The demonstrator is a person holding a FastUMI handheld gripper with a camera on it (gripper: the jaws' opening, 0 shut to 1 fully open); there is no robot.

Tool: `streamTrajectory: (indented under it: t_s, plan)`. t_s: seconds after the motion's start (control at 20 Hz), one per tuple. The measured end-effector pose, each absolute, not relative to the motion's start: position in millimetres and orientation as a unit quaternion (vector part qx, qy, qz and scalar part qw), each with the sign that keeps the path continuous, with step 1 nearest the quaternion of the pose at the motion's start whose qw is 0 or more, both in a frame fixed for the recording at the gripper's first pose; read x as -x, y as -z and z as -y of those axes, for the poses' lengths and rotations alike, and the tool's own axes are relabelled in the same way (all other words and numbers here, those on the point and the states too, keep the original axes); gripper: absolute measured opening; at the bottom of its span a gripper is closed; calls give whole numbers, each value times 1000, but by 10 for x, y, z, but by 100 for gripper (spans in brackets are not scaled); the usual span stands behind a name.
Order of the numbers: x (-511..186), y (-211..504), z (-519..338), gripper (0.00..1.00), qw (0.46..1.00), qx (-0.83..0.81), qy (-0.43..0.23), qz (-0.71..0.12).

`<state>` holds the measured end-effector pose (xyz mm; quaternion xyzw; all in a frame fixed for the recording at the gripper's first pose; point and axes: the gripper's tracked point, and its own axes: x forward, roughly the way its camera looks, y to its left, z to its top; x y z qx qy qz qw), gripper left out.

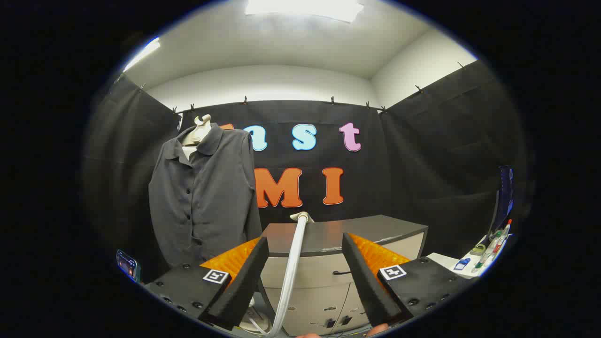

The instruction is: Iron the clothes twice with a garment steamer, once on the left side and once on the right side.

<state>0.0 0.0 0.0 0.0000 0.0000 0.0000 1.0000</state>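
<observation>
Tool (305, 267) fingers apart around the steamer hose (292, 263), not gripping; shirt (204, 197) beyond, neither side looks steamed yet

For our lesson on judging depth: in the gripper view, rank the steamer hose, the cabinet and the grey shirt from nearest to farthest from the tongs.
The tongs are open.
1. Steamer hose: runs up between the fingers, closest.
2. Cabinet: just beyond the fingers, straight ahead, the hose's top end at its edge.
3. Grey shirt: hanging ahead to the left, near the back wall, farthest.
</observation>
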Motion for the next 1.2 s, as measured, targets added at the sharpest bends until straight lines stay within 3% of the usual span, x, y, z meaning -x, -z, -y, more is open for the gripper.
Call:
streamTrajectory:
  t_s: [1.2]
  plan:
    - [-260,-135,-146,100,1000,22,-8,11]
